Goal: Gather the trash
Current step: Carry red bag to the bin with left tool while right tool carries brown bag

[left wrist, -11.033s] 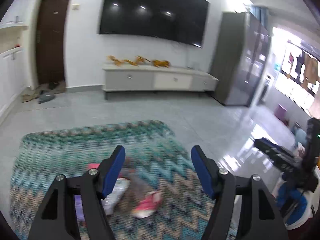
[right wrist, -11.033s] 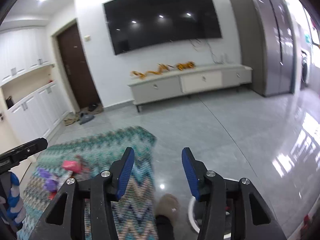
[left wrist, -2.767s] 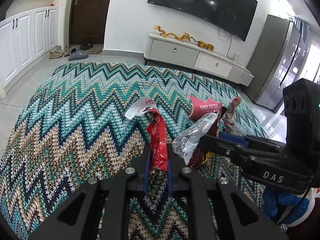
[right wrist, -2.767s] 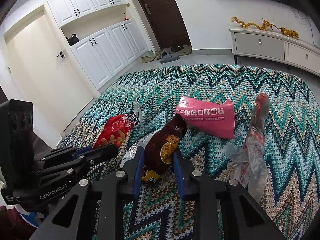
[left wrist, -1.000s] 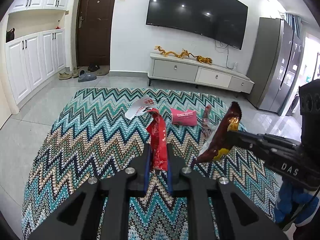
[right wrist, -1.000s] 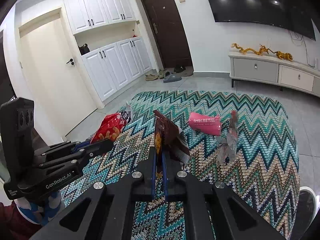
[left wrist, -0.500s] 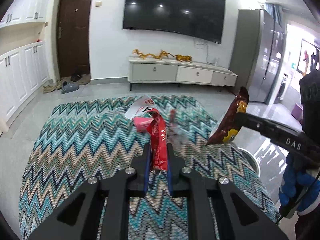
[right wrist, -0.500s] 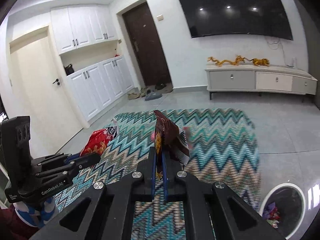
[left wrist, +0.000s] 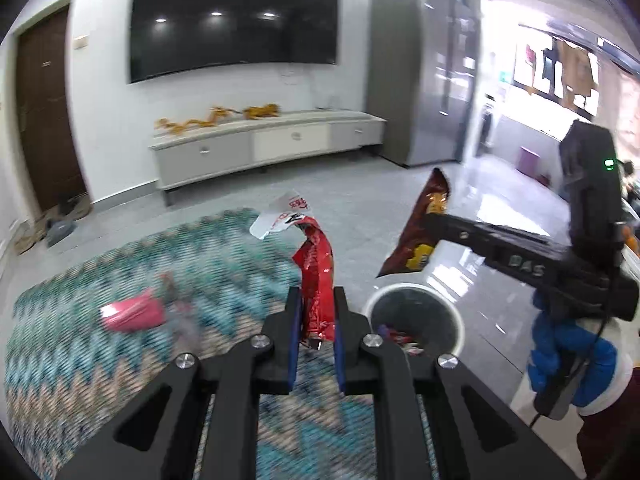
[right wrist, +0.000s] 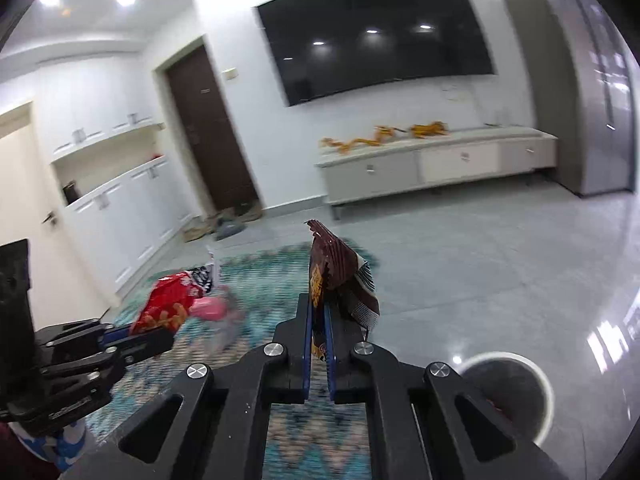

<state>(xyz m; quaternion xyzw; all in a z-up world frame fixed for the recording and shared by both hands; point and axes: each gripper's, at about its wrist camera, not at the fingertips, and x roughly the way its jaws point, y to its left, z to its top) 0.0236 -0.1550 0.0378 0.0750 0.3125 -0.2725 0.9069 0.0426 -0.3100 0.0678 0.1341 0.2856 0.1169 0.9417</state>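
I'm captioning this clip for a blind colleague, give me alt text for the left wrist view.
The left tool is shut on a red snack wrapper above a zigzag rug. To its right, the right tool holds a brown snack bag above a round white trash bin; a pink wrapper lies on the rug.

1. Both grippers swung right, off the rug [left wrist: 120, 280], toward the white bin [left wrist: 416, 316].
2. Brown wrapper [left wrist: 424, 232] now hangs above the bin's rim; earlier over the rug.
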